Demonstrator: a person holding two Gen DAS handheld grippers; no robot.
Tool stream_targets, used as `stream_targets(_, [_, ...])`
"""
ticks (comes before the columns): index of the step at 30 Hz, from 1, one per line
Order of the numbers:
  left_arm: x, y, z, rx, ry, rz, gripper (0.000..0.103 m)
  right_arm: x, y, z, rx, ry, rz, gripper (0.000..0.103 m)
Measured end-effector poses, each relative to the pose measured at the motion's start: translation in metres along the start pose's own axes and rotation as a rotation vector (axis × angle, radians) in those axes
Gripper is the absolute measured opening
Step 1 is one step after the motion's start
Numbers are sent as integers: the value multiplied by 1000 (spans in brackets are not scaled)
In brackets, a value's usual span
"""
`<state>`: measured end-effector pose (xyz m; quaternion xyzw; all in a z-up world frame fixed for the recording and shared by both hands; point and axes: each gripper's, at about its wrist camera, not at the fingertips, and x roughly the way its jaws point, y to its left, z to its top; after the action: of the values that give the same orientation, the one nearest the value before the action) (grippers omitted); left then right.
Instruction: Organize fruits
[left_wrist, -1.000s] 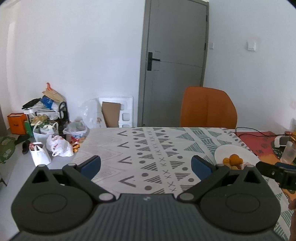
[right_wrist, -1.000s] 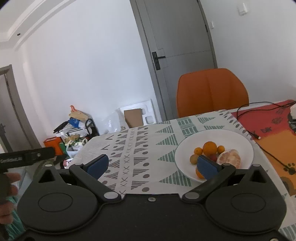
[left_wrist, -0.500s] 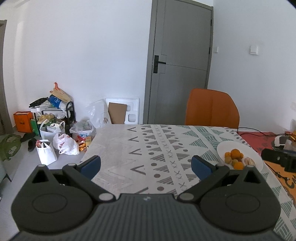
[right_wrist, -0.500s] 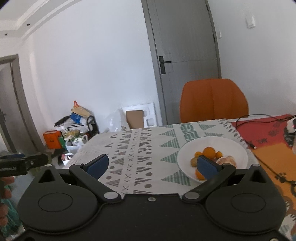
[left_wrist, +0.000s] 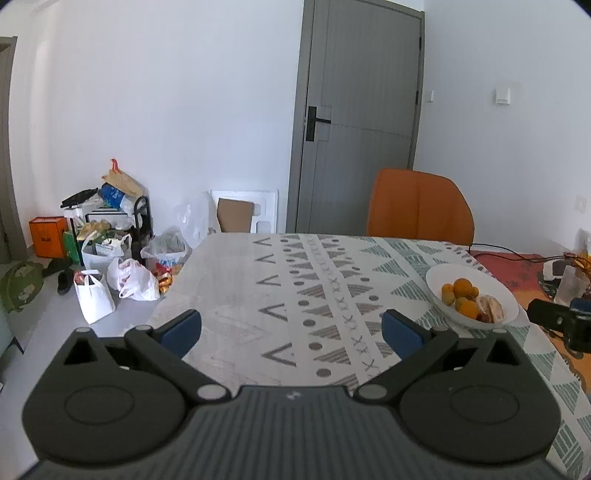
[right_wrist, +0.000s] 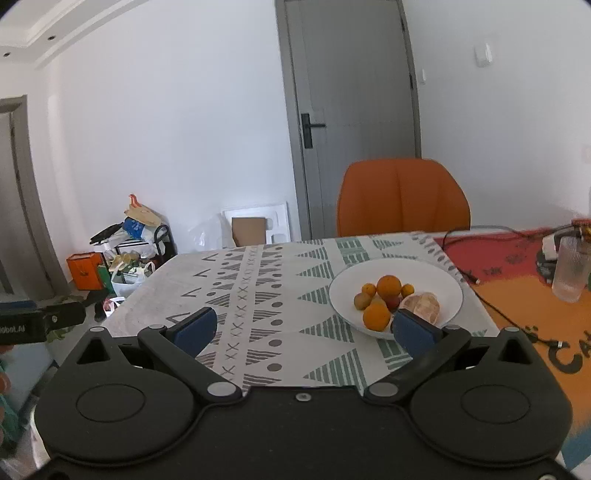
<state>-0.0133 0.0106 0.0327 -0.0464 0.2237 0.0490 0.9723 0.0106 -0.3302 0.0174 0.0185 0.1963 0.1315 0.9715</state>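
Observation:
A white plate (right_wrist: 443, 284) on the patterned tablecloth holds several fruits: an orange (right_wrist: 388, 286), smaller oranges, a brownish fruit (right_wrist: 361, 301) and a peeled citrus (right_wrist: 424, 305). The plate also shows in the left wrist view (left_wrist: 436, 275) at the right. My right gripper (right_wrist: 301, 330) is open and empty, above the near table edge, its right pad just before the plate. My left gripper (left_wrist: 291, 332) is open and empty, well left of the plate.
An orange chair (right_wrist: 402, 199) stands behind the table. A ribbed glass (right_wrist: 570, 269), cables and a red-orange mat (right_wrist: 517, 266) lie to the right. Bags and boxes (left_wrist: 110, 254) clutter the floor at the left. A grey door (left_wrist: 362, 122) is behind.
Both grippers have pulled back and risen, so more of the table and the plate shows. Both stay open and empty.

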Motion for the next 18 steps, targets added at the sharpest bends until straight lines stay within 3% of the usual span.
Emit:
stream_targets(11, [-5, -9, -10, 13, 9, 13, 103, -3, 7, -17, -39, 52, 30, 103])
stream_targets(18, [-7, -13, -13, 28, 16, 5, 103, -2, -1, -15, -1, 75, 37, 103])
